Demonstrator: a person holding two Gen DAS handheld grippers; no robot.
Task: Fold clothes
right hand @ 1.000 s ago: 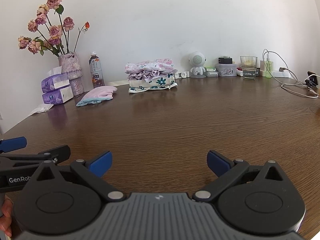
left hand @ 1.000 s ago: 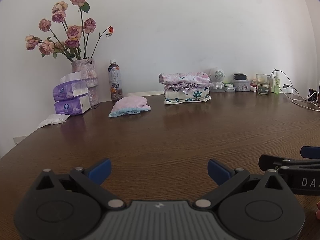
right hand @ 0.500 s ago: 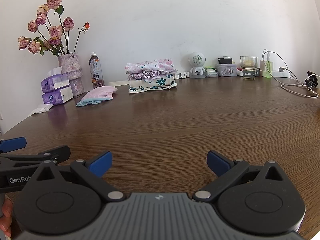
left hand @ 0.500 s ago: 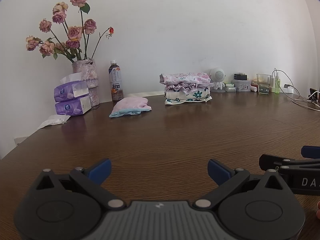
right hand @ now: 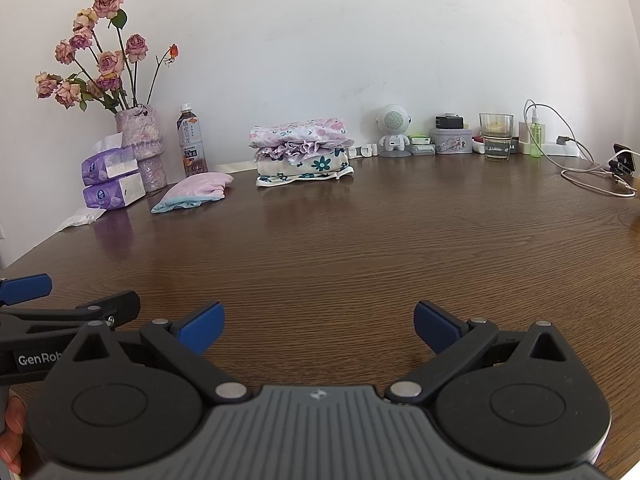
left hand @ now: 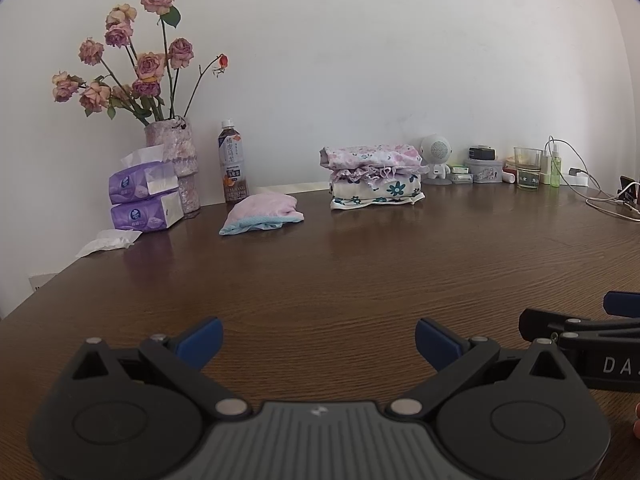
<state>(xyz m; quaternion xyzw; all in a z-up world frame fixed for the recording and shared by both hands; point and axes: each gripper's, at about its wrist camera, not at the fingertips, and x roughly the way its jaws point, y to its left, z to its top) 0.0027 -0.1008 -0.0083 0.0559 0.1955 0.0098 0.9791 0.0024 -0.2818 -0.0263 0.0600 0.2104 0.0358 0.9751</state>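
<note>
A stack of folded floral clothes rests at the far side of the brown wooden table, near the wall. Left of it lies a small folded pink and light-blue garment. My left gripper hovers low over the table's near part, open, nothing between its blue pads. My right gripper is beside it, also open and empty. Each gripper shows at the edge of the other's view. Both are far from the clothes.
A vase of dried roses, two purple tissue packs, a tea bottle and a crumpled tissue stand at the back left. At the back right are a white toy robot, a tin, a glass, a spray bottle and cables.
</note>
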